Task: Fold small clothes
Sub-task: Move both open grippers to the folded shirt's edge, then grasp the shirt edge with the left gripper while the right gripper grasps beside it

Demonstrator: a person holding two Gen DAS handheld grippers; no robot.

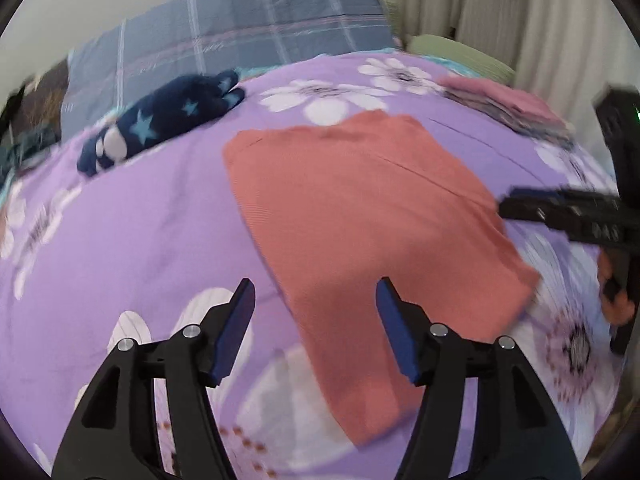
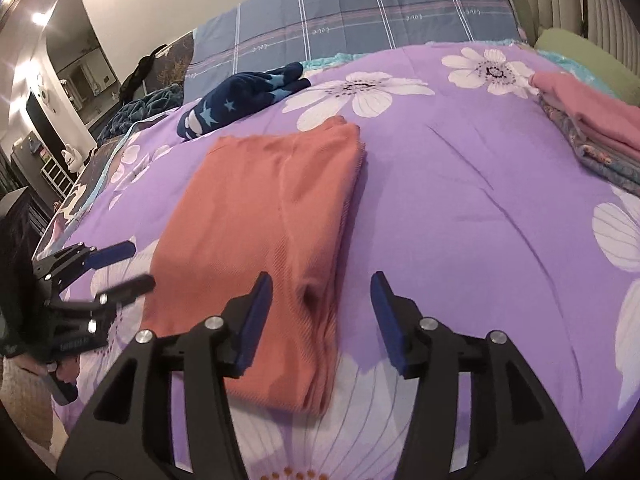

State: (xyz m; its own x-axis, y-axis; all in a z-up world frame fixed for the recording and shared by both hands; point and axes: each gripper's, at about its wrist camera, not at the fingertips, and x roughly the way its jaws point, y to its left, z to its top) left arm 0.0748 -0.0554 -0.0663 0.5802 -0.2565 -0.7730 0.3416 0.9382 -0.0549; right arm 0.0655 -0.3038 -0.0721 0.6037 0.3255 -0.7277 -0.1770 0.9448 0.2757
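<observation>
A: Left side first. What does the left gripper [image 1: 316, 300] read?

B: Fingers spread wide, nothing between them. It hangs above the near edge of the orange cloth [image 1: 360, 216], not touching it as far as I can tell; the frame is smeared there.

A: And the cloth itself?

B: Folded into a long rectangle, lying flat on the purple flowered bedspread [image 1: 140, 220], mid-bed. From the right wrist view the folded layers show along its right edge.

A: Anything else on the bed?

B: A dark blue garment with light stars [image 2: 240, 96] sits far left, well apart from the orange cloth, in front of a grey-blue checked pillow [image 2: 360, 12]. At the far right, a stack of folded clothes [image 2: 600, 136] with a pink piece on top.

A: Right gripper [image 2: 322, 300]?

B: Also gaping wide and empty. Its left finger [image 2: 256, 320] is over the cloth's near right corner; its right finger is over bare bedspread. The left gripper shows at that view's left edge, just beside the cloth.
</observation>
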